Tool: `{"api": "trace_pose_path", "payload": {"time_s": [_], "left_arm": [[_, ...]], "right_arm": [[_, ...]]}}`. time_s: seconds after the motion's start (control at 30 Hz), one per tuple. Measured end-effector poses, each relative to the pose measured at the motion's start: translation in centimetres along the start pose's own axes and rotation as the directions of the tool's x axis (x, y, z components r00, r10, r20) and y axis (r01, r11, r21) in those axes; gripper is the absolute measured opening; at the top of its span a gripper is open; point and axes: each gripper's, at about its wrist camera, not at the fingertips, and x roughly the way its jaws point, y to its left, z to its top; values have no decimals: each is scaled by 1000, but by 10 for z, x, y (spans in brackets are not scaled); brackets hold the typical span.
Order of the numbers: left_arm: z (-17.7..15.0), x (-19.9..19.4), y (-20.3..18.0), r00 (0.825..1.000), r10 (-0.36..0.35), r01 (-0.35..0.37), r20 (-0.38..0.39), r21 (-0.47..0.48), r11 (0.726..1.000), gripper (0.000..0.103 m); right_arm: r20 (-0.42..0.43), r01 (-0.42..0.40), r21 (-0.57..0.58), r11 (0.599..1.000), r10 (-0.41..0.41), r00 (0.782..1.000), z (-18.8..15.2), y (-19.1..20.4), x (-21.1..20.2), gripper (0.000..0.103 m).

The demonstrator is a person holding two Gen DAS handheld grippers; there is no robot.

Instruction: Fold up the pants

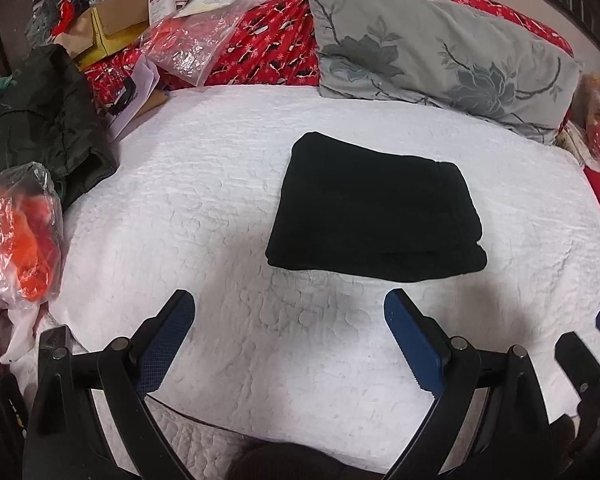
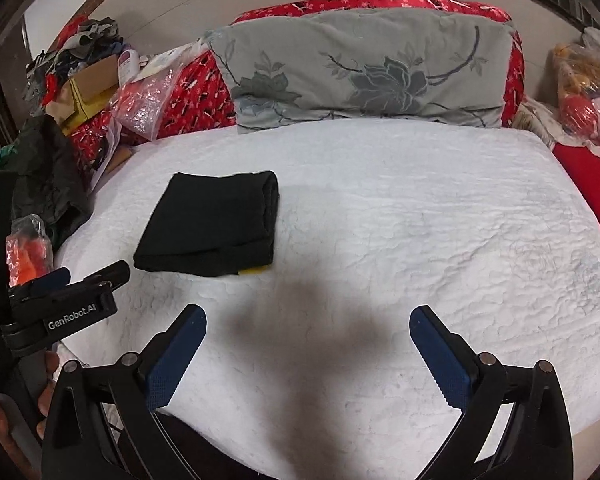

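Observation:
The black pants (image 1: 374, 210) lie folded into a compact rectangle on the white quilted bed cover (image 1: 220, 200). They also show in the right wrist view (image 2: 212, 226), left of centre, with a small yellow tag at their near edge. My left gripper (image 1: 288, 308) is open and empty, held near the bed's front edge, short of the pants. My right gripper (image 2: 308, 324) is open and empty over the bare cover, to the right of the pants. The left gripper (image 2: 88, 276) also shows at the left edge of the right wrist view.
A grey floral pillow (image 1: 440, 52) leans on a red patterned headboard cushion (image 1: 276, 44). A dark green garment (image 1: 48, 124), plastic bags (image 1: 20, 236) and boxes (image 1: 112, 28) crowd the left side. Bagged toys (image 2: 588, 92) sit at the far right.

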Motion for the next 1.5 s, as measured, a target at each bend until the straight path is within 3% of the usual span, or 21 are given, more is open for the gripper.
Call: {"api": "trace_pose_path", "payload": {"time_s": [0.23,0.67,0.87,1.5], "left_arm": [[-5,1,-3,1000,27,-27,-6,22,999,97],[-3,8,4,1000,-8,8,-26,10,1000,97],[-2,11,0,999,-20,20,-35,19,1000,97],[-1,13,-9,996,-74,75,-53,18,997,97]], "right_arm": [[11,-2,-12,1000,2,1000,1,-3,-2,103],[16,35,-33,999,-34,999,5,2,2,103],[10,165,-52,985,-165,986,11,1,5,103],[-6,150,-52,987,-150,989,13,1,13,103]]}}
